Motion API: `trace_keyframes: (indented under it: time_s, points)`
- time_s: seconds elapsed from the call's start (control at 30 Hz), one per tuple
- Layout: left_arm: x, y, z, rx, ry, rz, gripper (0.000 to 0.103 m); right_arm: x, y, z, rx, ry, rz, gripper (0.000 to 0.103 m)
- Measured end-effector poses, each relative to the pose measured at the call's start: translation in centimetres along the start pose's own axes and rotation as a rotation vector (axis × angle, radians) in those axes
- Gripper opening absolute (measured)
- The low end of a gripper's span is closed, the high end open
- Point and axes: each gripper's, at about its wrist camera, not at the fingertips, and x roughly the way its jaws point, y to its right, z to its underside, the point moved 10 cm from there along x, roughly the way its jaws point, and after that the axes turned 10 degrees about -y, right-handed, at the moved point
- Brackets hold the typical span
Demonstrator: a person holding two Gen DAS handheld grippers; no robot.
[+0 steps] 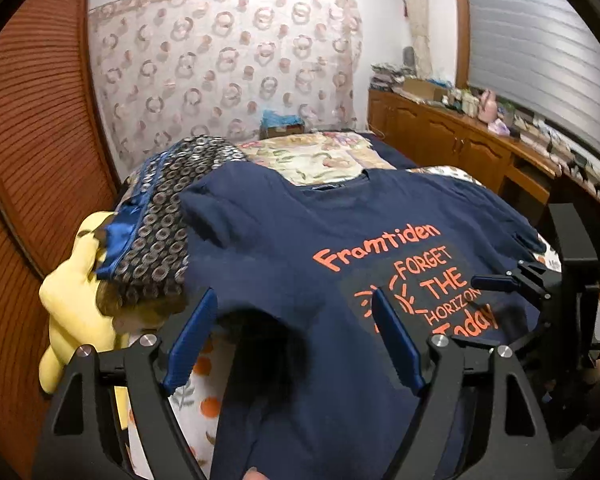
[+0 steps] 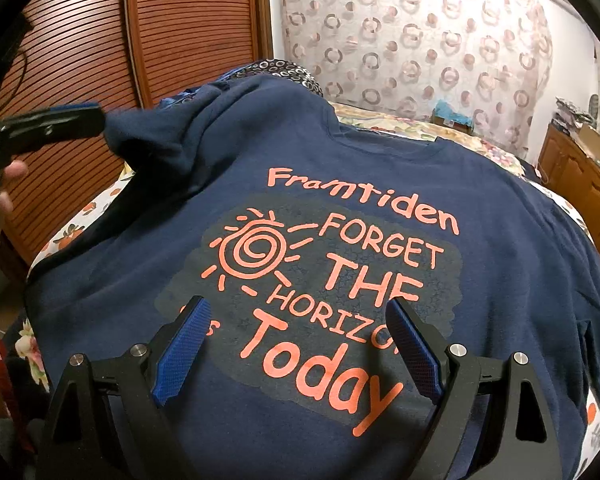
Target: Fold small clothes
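A navy T-shirt (image 2: 340, 168) with orange print lies face up on the bed; it also shows in the left wrist view (image 1: 300, 240). My left gripper (image 1: 294, 300) is open, its blue pads spread over the shirt's left side near the armpit. In the right wrist view the left gripper (image 2: 96, 118) sits at the left sleeve (image 2: 148, 136), which is bunched and lifted; whether it touches the cloth is unclear. My right gripper (image 2: 298, 306) is open above the printed chest. It also shows at the right edge of the left wrist view (image 1: 496, 280).
A patterned dark cloth (image 1: 172, 208) and a yellow plush toy (image 1: 72, 312) lie left of the shirt. The bed has a floral sheet (image 1: 320, 160). A wooden louvred door (image 2: 80, 60) stands on the left, a cluttered wooden cabinet (image 1: 480, 136) on the right.
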Motion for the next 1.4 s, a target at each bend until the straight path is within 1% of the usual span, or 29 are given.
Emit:
trace_keyframes:
  time_s: [0.13, 0.23, 0.3, 0.33, 0.37, 0.4, 0.47, 0.53, 0.6, 0.73, 0.8, 0.83, 0.87, 0.9, 0.97, 1.1, 1.17, 1.2, 1.23, 1.27, 1.3, 1.37, 1.4]
  points:
    - [-1.6, -1.7, 1.2, -0.088, 0.029, 0.002, 0.08, 0.0, 0.0, 0.0, 0.003, -0.001, -0.015, 0.09]
    - [-2.7, -2.8, 1.6, -0.115, 0.047, -0.014, 0.08, -0.2, 0.1, -0.3, -0.002, 0.002, -0.032, 0.09]
    - [-3.2, -3.3, 1.9, -0.122, 0.053, -0.031, 0.08, -0.4, 0.0, -0.8, 0.0, 0.012, -0.062, 0.09]
    - [-3.4, -3.7, 2.1, -0.125, 0.053, -0.042, 0.08, -0.7, -0.2, -1.4, 0.0, 0.022, -0.084, 0.089]
    - [-3.6, -4.1, 2.2, -0.129, 0.054, -0.056, 0.08, -0.9, -0.5, -1.9, -0.005, 0.032, -0.1, 0.085]
    - [-3.8, -4.4, 2.4, -0.133, 0.056, -0.063, 0.08, -1.1, -0.9, -2.5, -0.015, 0.042, -0.111, 0.085]
    - [-4.1, -4.8, 2.5, -0.145, 0.065, -0.073, 0.08, -1.7, -2.0, -4.0, -0.05, 0.069, -0.138, 0.079]
    - [-4.6, -5.6, 2.6, -0.169, 0.083, -0.1, 0.08, -1.9, -3.5, -5.7, -0.101, 0.098, -0.167, 0.075]
    - [-5.1, -6.5, 2.8, -0.191, 0.1, -0.125, 0.08, -1.6, -5.0, -7.2, -0.142, 0.109, -0.182, 0.074]
    - [-5.4, -7.1, 3.1, -0.201, 0.107, -0.123, 0.08, 0.1, -8.5, -10.1, -0.228, 0.12, -0.218, 0.074]
    - [-5.4, -7.5, 3.2, -0.203, 0.102, -0.132, 0.08, 1.4, -10.3, -11.0, -0.276, 0.11, -0.233, 0.074]
    - [-5.5, -7.6, 3.3, -0.203, 0.104, -0.138, 0.08, 2.2, -11.2, -11.2, -0.3, 0.102, -0.236, 0.072]
    - [-5.7, -7.7, 3.4, -0.206, 0.107, -0.14, 0.08, 3.0, -11.9, -11.5, -0.322, 0.09, -0.239, 0.066]
    - [-5.8, -7.9, 3.4, -0.209, 0.11, -0.139, 0.08, 4.0, -12.8, -11.6, -0.346, 0.073, -0.239, 0.065]
    - [-6.1, -8.2, 3.6, -0.216, 0.117, -0.14, 0.08, 5.7, -13.5, -12.1, -0.372, 0.052, -0.215, 0.057]
    - [-6.3, -8.7, 4.1, -0.231, 0.12, -0.138, 0.08, 8.4, -14.9, -12.6, -0.414, 0.013, -0.193, 0.056]
    - [-6.2, -8.9, 4.3, -0.237, 0.118, -0.136, 0.08, 9.6, -15.3, -12.8, -0.451, 0.001, -0.145, 0.055]
    - [-6.1, -9.0, 4.4, -0.239, 0.116, -0.137, 0.08, 9.9, -15.7, -13.1, -0.466, -0.005, -0.124, 0.052]
    - [-6.0, -9.0, 4.5, -0.24, 0.113, -0.137, 0.08, 10.4, -15.8, -13.1, -0.482, -0.016, -0.099, 0.044]
    - [-5.9, -9.0, 4.6, -0.24, 0.11, -0.137, 0.08, 10.7, -15.9, -13.1, -0.492, -0.025, -0.083, 0.038]
    - [-5.8, -9.0, 4.7, -0.241, 0.109, -0.138, 0.08, 10.7, -16.1, -13.1, -0.5, -0.038, -0.079, 0.035]
    - [-5.7, -9.0, 4.7, -0.243, 0.109, -0.139, 0.08, 11.0, -16.5, -13.3, -0.517, -0.043, -0.084, 0.012]
    - [-5.7, -9.0, 4.7, -0.243, 0.11, -0.137, 0.08, 10.8, -16.5, -13.6, -0.517, -0.036, -0.08, 0.01]
